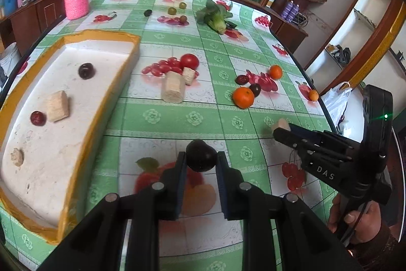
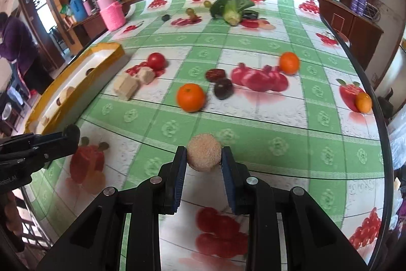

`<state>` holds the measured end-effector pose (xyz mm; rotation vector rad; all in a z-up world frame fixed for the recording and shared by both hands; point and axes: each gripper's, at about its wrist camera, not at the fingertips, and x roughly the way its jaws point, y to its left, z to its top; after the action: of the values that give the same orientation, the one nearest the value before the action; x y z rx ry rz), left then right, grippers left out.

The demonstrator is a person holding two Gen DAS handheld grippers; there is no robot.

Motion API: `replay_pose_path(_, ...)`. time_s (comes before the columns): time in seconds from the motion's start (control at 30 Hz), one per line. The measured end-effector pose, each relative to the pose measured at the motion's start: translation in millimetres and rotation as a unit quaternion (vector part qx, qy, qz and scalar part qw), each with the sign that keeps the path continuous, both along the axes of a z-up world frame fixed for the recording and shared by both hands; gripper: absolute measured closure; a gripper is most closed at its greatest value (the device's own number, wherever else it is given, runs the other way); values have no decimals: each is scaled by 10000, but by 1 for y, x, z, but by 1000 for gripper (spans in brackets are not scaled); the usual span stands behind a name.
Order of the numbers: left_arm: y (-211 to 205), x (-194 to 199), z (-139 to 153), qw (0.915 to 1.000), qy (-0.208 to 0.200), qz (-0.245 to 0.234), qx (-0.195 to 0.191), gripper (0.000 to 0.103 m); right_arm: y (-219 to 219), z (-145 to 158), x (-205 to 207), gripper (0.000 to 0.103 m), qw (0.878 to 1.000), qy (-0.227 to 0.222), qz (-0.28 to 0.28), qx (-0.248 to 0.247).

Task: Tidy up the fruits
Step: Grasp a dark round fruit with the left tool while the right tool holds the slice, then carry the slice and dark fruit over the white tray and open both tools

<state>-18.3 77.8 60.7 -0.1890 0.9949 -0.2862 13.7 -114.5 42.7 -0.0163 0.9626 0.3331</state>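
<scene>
While the left gripper (image 1: pixel 201 160) clamps a dark plum (image 1: pixel 201 155) at lower centre, the right gripper (image 2: pixel 203 159) clamps a tan, rough-surfaced round piece (image 2: pixel 203 155), possibly a fruit. Upper left, the yellow-rimmed tray (image 1: pixel 121 73) holds another plum (image 1: pixel 86 70).

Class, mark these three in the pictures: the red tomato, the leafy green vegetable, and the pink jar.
red tomato (image 1: pixel 189 61): left wrist view, middle of its skin.
leafy green vegetable (image 1: pixel 215 14): left wrist view, where leaves meet the pale stalk.
pink jar (image 1: pixel 76 1): left wrist view, its knitted sleeve.
</scene>
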Motion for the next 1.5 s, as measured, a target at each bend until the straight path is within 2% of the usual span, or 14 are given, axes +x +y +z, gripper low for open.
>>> replay_pose_path(0.4,86,-22,7,9962,-160,849,-68,78,108,19,7,76,9948,-53,1004,174)
replay_pose_path(0.6,134,-31,-1,9907,-90,1361,-3,78,162,25,14,76,9887,-41,1479,252)
replay_pose_path(0.8,165,-35,-15,9860,53,1664,15,78,203,26,24,76,9839,19,1765,277)
replay_pose_path(1.13,174,-27,-32,9859,242,1654,-64,78,246,0,57,76,9819,150,1880,-159)
replay_pose_path(1.5,167,-13,-41,9874,306,1548,129,78,267,-21,71,76,9762,251,2063,-617)
